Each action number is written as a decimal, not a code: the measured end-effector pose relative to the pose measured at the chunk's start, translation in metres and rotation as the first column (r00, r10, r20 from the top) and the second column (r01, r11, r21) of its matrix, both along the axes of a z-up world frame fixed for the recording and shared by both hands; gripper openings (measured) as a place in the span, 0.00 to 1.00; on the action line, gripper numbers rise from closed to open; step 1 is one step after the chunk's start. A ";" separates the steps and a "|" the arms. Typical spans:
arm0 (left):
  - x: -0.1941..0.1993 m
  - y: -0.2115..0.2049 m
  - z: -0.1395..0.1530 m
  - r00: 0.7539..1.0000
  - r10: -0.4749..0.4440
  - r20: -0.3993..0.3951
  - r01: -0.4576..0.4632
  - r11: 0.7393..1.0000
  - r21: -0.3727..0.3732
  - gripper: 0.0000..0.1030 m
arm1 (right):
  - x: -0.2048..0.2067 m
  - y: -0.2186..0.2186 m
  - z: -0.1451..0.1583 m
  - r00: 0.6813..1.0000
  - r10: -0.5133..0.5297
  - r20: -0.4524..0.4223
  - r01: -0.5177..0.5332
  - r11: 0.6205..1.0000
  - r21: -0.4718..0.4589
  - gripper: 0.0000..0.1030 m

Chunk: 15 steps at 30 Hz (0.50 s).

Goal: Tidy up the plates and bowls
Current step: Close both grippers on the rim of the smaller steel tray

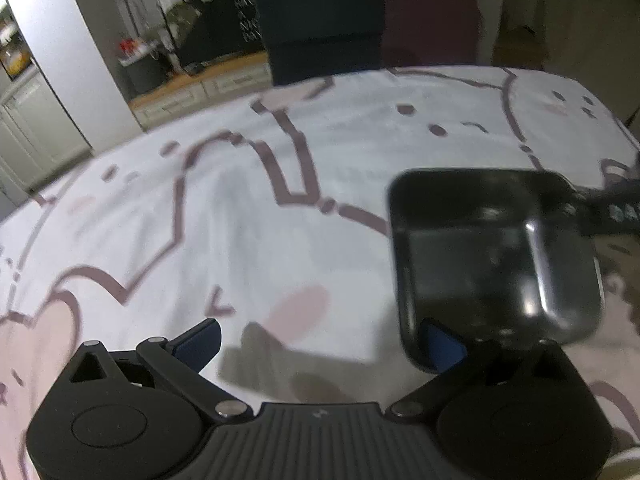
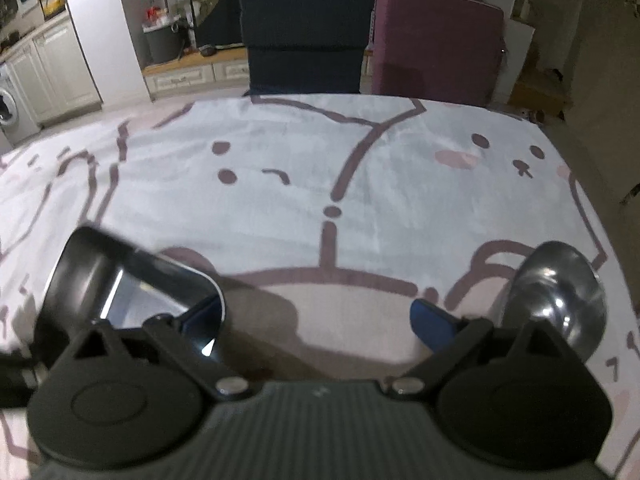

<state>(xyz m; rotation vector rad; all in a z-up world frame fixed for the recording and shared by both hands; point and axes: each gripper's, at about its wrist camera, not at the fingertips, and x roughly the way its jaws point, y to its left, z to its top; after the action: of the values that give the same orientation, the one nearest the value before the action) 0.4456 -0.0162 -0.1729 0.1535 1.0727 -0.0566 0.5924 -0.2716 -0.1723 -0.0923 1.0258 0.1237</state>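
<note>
A dark rectangular metal dish (image 1: 492, 260) rests on the cloth-covered table (image 1: 240, 220), right of centre in the left wrist view. My left gripper (image 1: 322, 344) is open wide, and its right fingertip (image 1: 444, 346) overlaps the dish's near rim. The right gripper (image 1: 612, 208) shows at the dish's far right corner. In the right wrist view the same dish (image 2: 132, 280) lies at lower left, against the left fingertip (image 2: 200, 316) of my open right gripper (image 2: 318, 320). A round shiny steel bowl (image 2: 560, 300) sits just right of that gripper. Nothing is between either pair of fingers.
The table carries a white cloth with pink and brown cartoon outlines. A dark blue chair (image 2: 304, 28) and a maroon chair (image 2: 436, 40) stand at the far edge. Kitchen cabinets (image 2: 52, 64) and a washing machine (image 2: 8, 108) are far left.
</note>
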 end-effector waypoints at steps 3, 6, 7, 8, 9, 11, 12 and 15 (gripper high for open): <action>-0.003 0.000 0.000 0.999 -0.025 -0.032 0.022 0.997 -0.072 0.92 | 0.001 0.007 0.001 1.000 0.007 0.008 -0.007 1.000 -0.004 0.91; -0.004 0.001 -0.001 0.997 -0.025 -0.067 0.014 0.986 -0.165 0.79 | -0.001 0.012 0.000 1.000 0.028 -0.007 -0.028 1.000 0.005 0.75; -0.004 0.001 -0.001 0.997 -0.022 -0.074 0.007 0.981 -0.193 0.73 | -0.001 0.013 0.000 0.999 0.034 -0.022 -0.034 0.999 0.013 0.71; -0.003 0.001 0.000 0.997 -0.018 -0.079 0.001 0.976 -0.216 0.67 | -0.001 0.013 -0.001 0.998 0.040 -0.041 -0.039 0.999 0.026 0.64; -0.003 0.001 0.000 0.997 -0.014 -0.082 -0.006 0.972 -0.235 0.65 | -0.002 0.013 -0.002 0.998 0.041 -0.056 -0.038 0.999 0.037 0.58; -0.001 0.002 0.001 0.997 0.001 -0.083 -0.024 0.960 -0.278 0.59 | -0.003 0.012 -0.002 0.995 0.043 -0.091 -0.036 0.997 0.073 0.47; 0.000 0.003 0.002 0.997 0.007 -0.081 -0.031 0.954 -0.298 0.57 | -0.004 0.010 -0.001 0.993 0.047 -0.110 -0.035 0.994 0.104 0.38; 0.002 0.003 0.004 0.997 0.037 -0.068 -0.058 0.939 -0.339 0.50 | -0.006 0.005 -0.001 0.985 0.052 -0.162 -0.020 0.980 0.197 0.20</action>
<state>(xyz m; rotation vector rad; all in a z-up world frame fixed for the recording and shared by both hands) 0.4473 -0.0131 -0.1691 -0.1887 1.1107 -0.2034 0.5859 -0.2665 -0.1734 0.0793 1.1740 0.2680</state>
